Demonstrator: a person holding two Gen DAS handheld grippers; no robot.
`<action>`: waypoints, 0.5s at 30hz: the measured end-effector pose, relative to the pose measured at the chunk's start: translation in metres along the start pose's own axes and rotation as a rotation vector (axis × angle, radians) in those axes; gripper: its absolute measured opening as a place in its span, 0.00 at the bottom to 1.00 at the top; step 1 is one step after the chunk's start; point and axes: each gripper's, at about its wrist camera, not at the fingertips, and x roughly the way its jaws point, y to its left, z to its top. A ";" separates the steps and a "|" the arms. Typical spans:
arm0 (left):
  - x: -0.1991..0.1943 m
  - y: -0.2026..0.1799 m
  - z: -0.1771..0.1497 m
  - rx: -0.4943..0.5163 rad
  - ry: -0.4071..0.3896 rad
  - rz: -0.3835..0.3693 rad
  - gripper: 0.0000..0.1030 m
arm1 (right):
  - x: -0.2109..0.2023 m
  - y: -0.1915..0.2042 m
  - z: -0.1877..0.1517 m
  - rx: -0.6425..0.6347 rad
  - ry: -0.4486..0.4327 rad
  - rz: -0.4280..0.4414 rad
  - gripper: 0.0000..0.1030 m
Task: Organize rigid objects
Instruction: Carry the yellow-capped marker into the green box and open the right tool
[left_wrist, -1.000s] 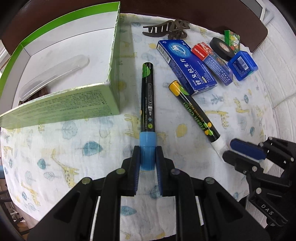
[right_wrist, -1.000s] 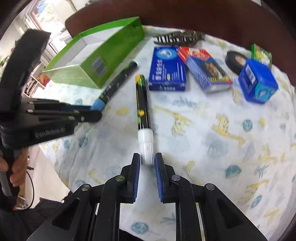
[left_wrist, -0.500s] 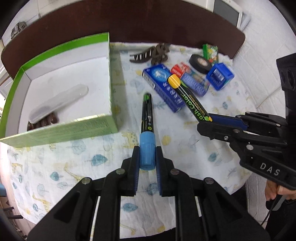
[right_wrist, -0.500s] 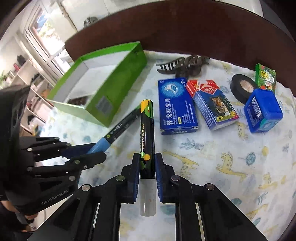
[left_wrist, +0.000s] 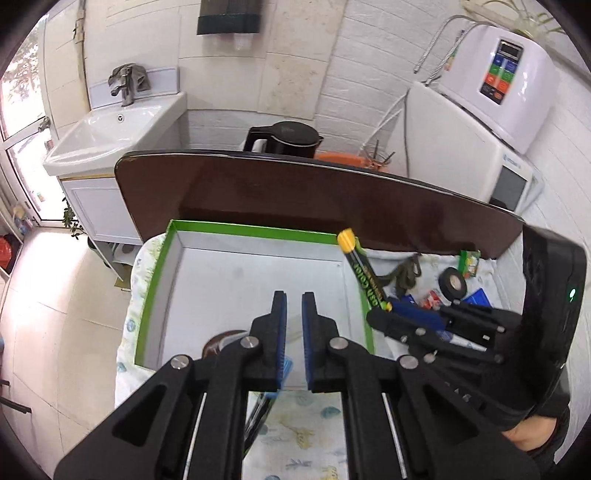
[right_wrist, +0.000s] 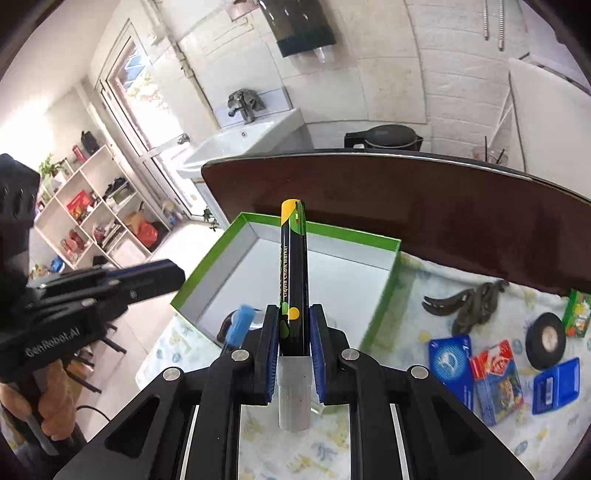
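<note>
Left tool (left_wrist: 294, 295): jaws just drawn together to a slit, nothing between them; blue-capped marker (left_wrist: 284, 365) loose beneath it at the near wall of the green box (left_wrist: 255, 230), blurred. Right tool (right_wrist: 294, 308): clamped on the yellow-capped chalk marker (right_wrist: 293, 266), grey end toward the camera, yellow cap raised over the box's open inside. Farther right on the giraffe cloth (right_wrist: 406, 295): tape roll (right_wrist: 546, 339), hair claw (right_wrist: 469, 299); bare brown tabletop (left_wrist: 332, 195) behind.
</note>
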 end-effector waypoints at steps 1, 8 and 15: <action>0.009 0.006 0.003 0.006 0.001 0.022 0.06 | 0.015 0.004 0.001 -0.006 0.030 -0.020 0.17; 0.028 0.072 -0.057 -0.038 0.023 0.069 0.10 | 0.128 0.005 -0.020 -0.051 0.284 -0.155 0.16; -0.030 0.094 -0.147 0.205 0.022 0.107 0.99 | 0.080 0.015 -0.044 -0.177 0.198 -0.052 0.18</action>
